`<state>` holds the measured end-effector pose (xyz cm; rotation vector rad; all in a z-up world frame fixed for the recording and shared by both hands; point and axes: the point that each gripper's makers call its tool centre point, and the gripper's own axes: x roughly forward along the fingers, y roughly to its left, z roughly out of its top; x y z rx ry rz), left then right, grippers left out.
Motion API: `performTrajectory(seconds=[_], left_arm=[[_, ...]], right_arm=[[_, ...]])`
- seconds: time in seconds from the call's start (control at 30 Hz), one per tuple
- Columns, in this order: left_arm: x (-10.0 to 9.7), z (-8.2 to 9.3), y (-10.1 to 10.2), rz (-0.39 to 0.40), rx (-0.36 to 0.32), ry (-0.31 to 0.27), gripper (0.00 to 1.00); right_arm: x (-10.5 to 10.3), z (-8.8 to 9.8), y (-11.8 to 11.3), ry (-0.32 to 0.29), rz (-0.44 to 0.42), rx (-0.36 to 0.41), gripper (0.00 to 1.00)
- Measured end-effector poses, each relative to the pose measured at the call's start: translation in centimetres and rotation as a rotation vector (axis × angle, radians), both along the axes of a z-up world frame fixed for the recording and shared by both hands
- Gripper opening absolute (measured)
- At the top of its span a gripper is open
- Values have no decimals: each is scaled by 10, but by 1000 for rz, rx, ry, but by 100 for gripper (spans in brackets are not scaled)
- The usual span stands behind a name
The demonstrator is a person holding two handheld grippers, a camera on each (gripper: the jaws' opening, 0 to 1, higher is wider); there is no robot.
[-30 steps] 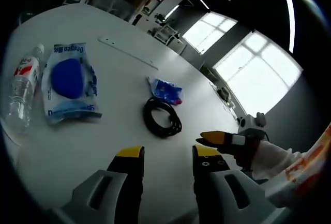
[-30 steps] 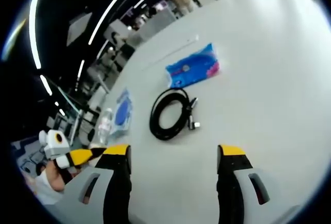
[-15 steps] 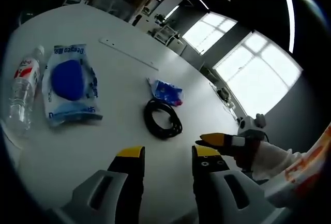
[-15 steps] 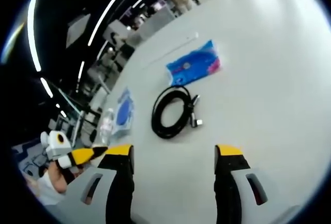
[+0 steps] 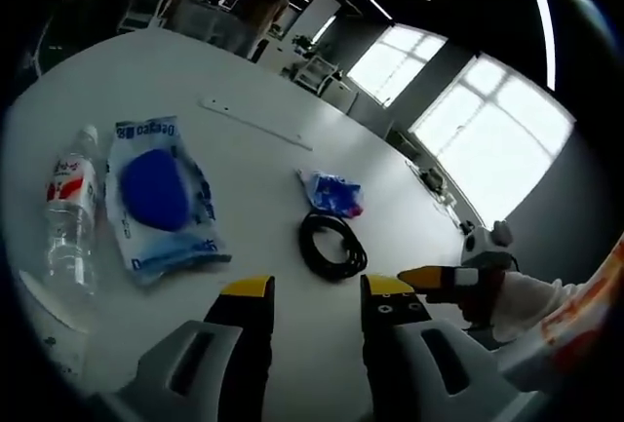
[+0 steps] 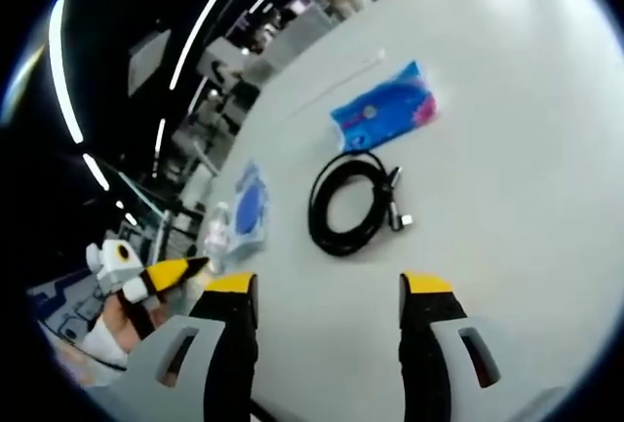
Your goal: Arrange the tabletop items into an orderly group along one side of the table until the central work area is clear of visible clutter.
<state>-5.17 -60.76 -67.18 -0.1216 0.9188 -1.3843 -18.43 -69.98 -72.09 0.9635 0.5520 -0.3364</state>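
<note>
Coiled cable (image 6: 356,202) sits mid-table (image 6: 526,130), both tongs hovering empty.
Right tongs (image 6: 327,290) wide open, left tongs (image 5: 304,290) narrowly parted; a loose loop could slip or drag the blue pack (image 6: 382,110).

Large bright grid-paned windows (image 5: 487,120) lit the far wall beyond the round white table (image 5: 253,164). Long white ceiling light strips (image 6: 210,27) curved across a dark ceiling. Cluttered desks and equipment (image 5: 317,71) stood behind the table.

A white table (image 5: 244,81) carries a water bottle (image 5: 68,208) at left, a blue-disc packet (image 5: 161,193) beside it, a coiled black cable (image 5: 331,245) and a small blue pack (image 5: 331,193) at centre.
</note>
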Motion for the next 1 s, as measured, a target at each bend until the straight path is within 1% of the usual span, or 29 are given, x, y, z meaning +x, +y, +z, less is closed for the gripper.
performTrajectory(seconds=[0.03, 0.13, 0.2, 0.27, 0.3, 0.47, 0.53, 0.57, 0.63, 0.73, 0.77, 0.8, 1.0], left_arm=[[2, 1, 0, -1, 2, -6, 34], [17, 4, 0, -12, 11, -58, 34], [23, 8, 0, -7, 13, -68, 34], [37, 6, 0, -7, 21, -92, 34], [44, 7, 0, -8, 28, -113, 34], [69, 12, -1, -32, 49, -192, 36], [79, 13, -2, -36, 60, -211, 38], [87, 12, -2, -44, 79, -239, 39], [100, 12, -3, -55, 94, -272, 39], [117, 13, -5, -46, 105, -288, 39], [124, 12, -5, -47, 116, -302, 39], [128, 12, -5, -48, 124, -312, 39], [155, 5, -7, -82, 177, -378, 41]], right_arm=[[1, 0, 1, -1, 3, 5, 57], [5, 0, 7, -6, 17, 24, 56], [7, 0, 10, -6, 23, 31, 56], [10, -1, 14, -5, 36, 41, 56], [11, -1, 16, -4, 42, 46, 56], [20, -3, 28, -1, 87, 72, 55], [27, -1, 35, -5, 116, 84, 55], [29, -1, 39, -6, 129, 90, 55], [37, 0, 48, -9, 169, 100, 55], [50, 1, 60, -13, 213, 119, 54], [52, 1, 62, -14, 217, 123, 54], [58, 1, 65, -19, 227, 133, 54], [77, 3, 73, -23, 256, 163, 53]])
